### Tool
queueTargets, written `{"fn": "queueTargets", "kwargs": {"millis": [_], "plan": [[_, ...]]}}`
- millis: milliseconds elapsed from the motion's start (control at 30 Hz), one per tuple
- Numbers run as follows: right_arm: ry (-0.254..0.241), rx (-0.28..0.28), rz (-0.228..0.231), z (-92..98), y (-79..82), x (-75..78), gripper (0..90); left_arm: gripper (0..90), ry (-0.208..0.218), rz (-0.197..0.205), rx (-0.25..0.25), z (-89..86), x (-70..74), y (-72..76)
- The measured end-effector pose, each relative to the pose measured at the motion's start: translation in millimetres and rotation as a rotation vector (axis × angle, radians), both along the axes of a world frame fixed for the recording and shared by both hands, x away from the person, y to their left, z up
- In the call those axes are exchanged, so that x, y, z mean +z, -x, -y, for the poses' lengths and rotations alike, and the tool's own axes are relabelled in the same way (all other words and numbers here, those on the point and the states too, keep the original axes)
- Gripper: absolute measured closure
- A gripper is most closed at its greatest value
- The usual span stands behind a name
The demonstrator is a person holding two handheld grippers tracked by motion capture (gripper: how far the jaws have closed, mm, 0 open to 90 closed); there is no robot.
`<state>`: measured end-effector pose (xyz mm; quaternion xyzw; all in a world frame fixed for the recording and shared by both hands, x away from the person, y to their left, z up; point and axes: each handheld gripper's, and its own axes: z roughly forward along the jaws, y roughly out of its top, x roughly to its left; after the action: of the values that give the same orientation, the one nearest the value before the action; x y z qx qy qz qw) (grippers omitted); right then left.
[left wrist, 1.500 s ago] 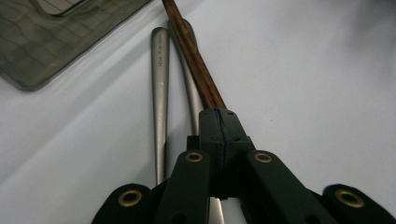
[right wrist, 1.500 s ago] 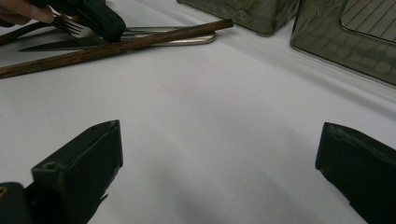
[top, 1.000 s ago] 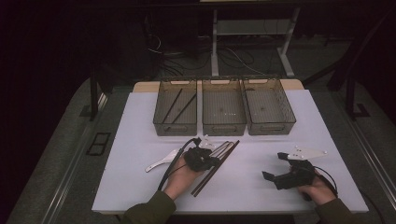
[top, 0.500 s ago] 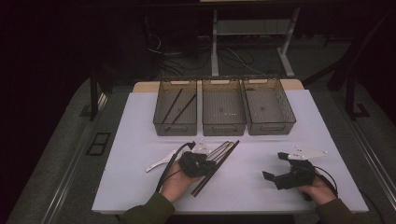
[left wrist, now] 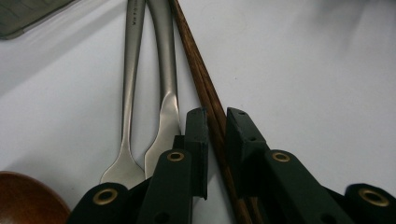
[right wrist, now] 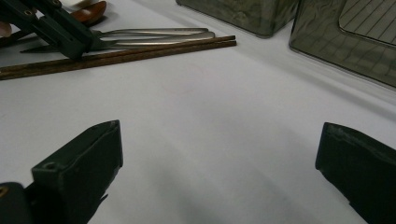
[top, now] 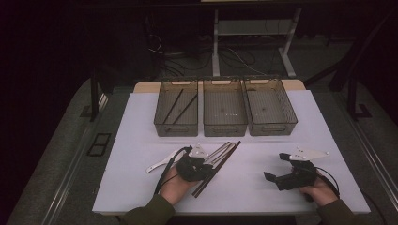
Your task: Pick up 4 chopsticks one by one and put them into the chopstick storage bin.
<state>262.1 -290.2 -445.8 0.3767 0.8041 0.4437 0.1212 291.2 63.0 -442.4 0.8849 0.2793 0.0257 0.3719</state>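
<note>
From the high view we see the left gripper low over the white table, on a bundle of cutlery below the three bins. Dark chopsticks run slantwise from beside the gripper up toward the middle bin, with metal handles just beside them. A pale spoon lies to the left of the hand. The left bin holds two more dark sticks. The right gripper rests on the table well apart to the right, jaws spread wide with nothing between them.

In the left gripper view our jaws straddle the chopsticks: the pair runs through the narrow gap, and the jaws have just been opening, so the pads look barely clear of the wood. Two metal handles lie just left of the sticks, and a brown wooden bowl shows at the lower left corner.

In the right gripper view our jaws stand far apart over bare table. Farther off, the left gripper sits at the chopsticks, with the metal handles beside them and two bins behind.
</note>
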Motion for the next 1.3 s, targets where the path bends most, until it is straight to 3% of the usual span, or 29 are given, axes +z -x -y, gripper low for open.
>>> {"fn": "queueTargets", "kwargs": {"millis": [300, 733, 1133, 1300], "plan": [[0.0, 0.001, 0.002, -0.2, 0.1, 0.0, 0.4, 77.1, -0.015, 0.002, -0.018, 4.2, -3.1, 1.3], [0.001, 0.0, 0.0, -0.6, 0.3, -0.1, 0.4, 82.0, -0.042, 0.034, 0.017, 8.5, -2.7, 6.4], [0.002, 0.0, -0.001, -0.8, 0.0, -0.3, 0.4, 80.7, -0.047, 0.03, 0.027, 11.7, -3.0, 6.9], [0.003, 0.003, 0.0, -1.3, -0.1, -0.4, 0.4, 81.9, -0.066, 0.059, 0.043, 15.2, -2.8, 11.1]]}}
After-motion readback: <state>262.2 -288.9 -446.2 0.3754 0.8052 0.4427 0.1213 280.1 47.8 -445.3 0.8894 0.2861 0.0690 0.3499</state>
